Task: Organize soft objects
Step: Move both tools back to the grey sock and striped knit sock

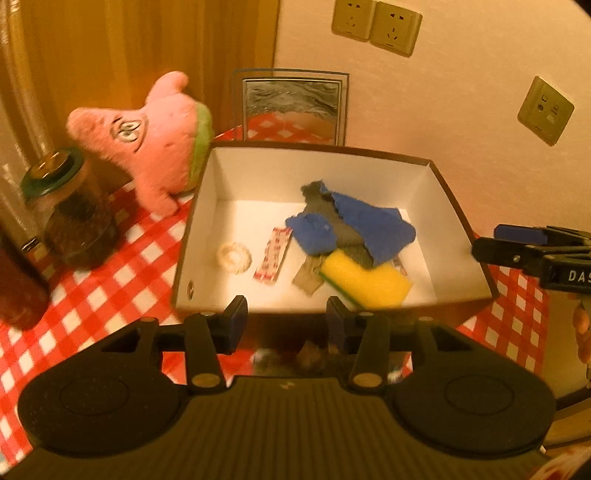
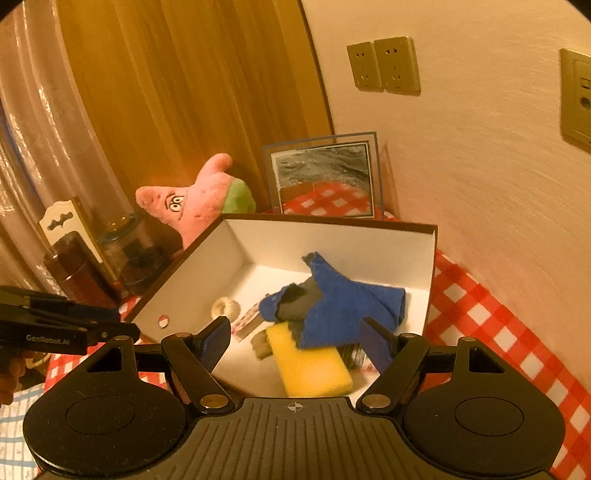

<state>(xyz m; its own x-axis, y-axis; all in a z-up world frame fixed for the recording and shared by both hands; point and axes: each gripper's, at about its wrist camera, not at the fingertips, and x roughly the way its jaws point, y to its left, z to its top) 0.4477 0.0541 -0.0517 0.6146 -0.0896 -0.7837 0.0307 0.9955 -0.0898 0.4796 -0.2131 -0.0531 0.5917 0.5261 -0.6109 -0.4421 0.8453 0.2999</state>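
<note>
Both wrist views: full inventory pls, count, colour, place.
box: 1, white inside, dark outside, on the table
cloth: 1, blue and grey, in the box
sponge: 1, yellow, in the box, partly under the cloth
ring: 1, cream, box floor
packet: 1, red and white, box floor
plush star: 1, pink with green, outside the box, touching its corner
jar: 1, dark contents, green lid, beside the plush star
picture frame: 1, against the wall
tablecloth: 1, red and white check
wall sockets: 2, plus another panel
left gripper: open, empty
right gripper: open, empty

Black left gripper (image 1: pixel 284 314), blue-padded fingers (image 1: pixel 236 317), brass screws
</note>
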